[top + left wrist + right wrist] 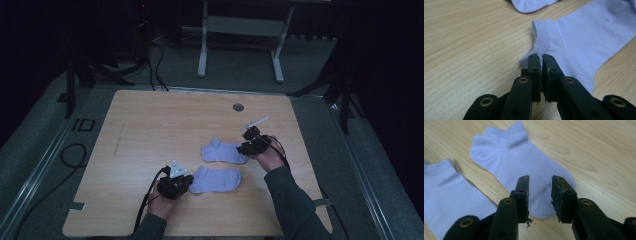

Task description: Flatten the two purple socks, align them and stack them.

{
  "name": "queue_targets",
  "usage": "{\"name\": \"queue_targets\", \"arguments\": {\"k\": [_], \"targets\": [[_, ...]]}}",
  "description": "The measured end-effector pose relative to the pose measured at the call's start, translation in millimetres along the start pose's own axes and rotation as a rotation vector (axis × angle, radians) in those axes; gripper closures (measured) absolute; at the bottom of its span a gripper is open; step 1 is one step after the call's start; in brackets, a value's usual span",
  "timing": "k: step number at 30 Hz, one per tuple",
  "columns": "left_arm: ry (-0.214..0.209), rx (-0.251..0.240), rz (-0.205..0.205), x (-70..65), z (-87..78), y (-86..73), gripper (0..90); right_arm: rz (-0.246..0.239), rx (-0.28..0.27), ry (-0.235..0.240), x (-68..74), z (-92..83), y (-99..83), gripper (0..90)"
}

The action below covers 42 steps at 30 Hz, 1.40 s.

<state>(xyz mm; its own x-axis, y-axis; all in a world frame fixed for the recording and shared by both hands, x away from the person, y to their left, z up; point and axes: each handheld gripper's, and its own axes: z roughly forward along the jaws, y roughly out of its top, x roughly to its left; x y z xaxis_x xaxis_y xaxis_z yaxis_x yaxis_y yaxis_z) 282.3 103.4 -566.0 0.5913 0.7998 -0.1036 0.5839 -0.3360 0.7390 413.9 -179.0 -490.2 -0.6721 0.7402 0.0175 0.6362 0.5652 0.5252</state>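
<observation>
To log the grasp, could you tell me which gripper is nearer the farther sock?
Right. The right gripper hovers over the farther sock, jaws apart; the left gripper sits at the nearer sock.

Two pale lilac ankle socks lie flat on the wooden surface (150, 130), just apart from each other. The nearer sock (216, 180) lies lengthwise across, its ribbed cuff end toward the left. The farther sock (223, 151) lies just behind it, shifted right, its cuff end also leftward.
</observation>
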Motion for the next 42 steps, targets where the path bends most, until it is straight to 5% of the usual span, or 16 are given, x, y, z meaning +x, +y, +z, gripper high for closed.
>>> {"name": "queue_targets", "arguments": {"k": [20,42], "targets": [[-0.001,-0.002,-0.001,-0.4,0.2,0.1,85.4,-0.131,0.139,0.043,32.5,54.5,41.7,55.9],[0.002,0.0,0.001,-0.9,0.1,0.1,84.8,-0.112,0.229,0.057,36.1,79.8,54.9,50.5]]}}
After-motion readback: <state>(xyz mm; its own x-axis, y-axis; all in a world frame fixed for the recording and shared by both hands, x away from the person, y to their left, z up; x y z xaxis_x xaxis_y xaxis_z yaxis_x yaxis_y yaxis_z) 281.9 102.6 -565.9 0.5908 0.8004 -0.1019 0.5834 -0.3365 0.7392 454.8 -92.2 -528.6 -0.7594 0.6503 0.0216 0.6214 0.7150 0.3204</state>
